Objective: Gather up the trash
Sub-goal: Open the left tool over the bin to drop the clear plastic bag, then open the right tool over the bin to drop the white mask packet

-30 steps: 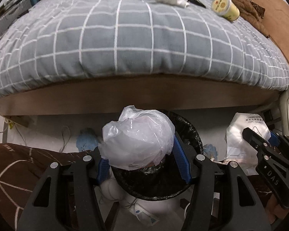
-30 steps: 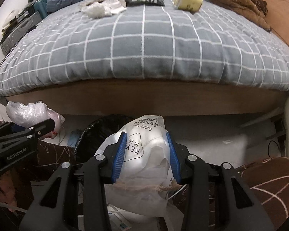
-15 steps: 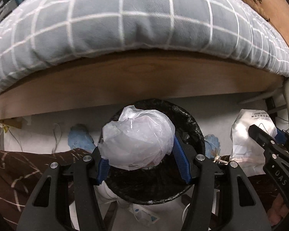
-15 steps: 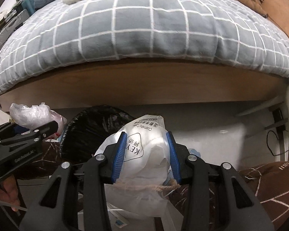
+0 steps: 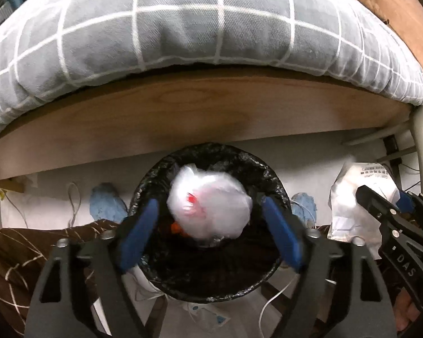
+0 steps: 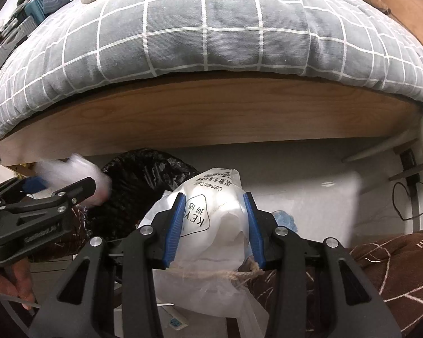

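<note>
left gripper (image 5: 210,232) jaws apart, blurred clear bag (image 5: 210,207) apparently loose over bin (image 5: 206,270); right gripper (image 6: 215,225) jaws clamped on white bag (image 6: 214,219)

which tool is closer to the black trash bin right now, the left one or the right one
Left. The left tool is open directly above the trash bin, with the crumpled clear bag between its fingers. The right tool, shut on the printed white bag, is off to the bin's right side.
</note>
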`<state>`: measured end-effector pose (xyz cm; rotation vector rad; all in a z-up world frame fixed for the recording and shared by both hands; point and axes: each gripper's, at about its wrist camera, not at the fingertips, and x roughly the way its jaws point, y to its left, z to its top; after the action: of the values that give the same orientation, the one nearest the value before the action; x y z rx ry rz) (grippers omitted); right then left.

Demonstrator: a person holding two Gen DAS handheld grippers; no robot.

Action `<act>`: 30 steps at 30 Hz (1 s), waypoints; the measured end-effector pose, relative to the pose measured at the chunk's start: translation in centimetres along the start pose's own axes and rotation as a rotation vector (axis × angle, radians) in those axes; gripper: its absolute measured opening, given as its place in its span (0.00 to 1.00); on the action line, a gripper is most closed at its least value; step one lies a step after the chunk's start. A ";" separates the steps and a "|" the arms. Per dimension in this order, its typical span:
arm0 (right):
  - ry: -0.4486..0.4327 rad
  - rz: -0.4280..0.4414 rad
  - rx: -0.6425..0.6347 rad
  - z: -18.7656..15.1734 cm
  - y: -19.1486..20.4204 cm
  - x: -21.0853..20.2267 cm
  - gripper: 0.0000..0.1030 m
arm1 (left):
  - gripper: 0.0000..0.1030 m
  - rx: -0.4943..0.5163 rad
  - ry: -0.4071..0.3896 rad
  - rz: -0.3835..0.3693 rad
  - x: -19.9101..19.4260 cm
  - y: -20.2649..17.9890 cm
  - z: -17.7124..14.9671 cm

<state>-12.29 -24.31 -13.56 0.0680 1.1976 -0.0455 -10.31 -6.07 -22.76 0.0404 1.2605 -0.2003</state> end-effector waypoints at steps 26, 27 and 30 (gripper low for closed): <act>0.008 0.085 -0.184 1.4 10.5 1.8 0.41 | 0.94 -0.120 -0.071 0.124 -4.4 9.6 -0.8; 0.008 0.086 -0.188 1.4 10.4 1.7 0.41 | 0.94 -0.124 -0.071 0.127 -4.4 9.9 -0.8; 0.012 0.091 -0.200 1.4 11.1 1.8 0.41 | 0.94 -0.141 -0.072 0.126 -4.5 10.6 -1.0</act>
<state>-9.58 -13.31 -14.43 -0.0535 1.2043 0.1545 -10.73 5.08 -19.59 -0.0086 1.1930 -0.0042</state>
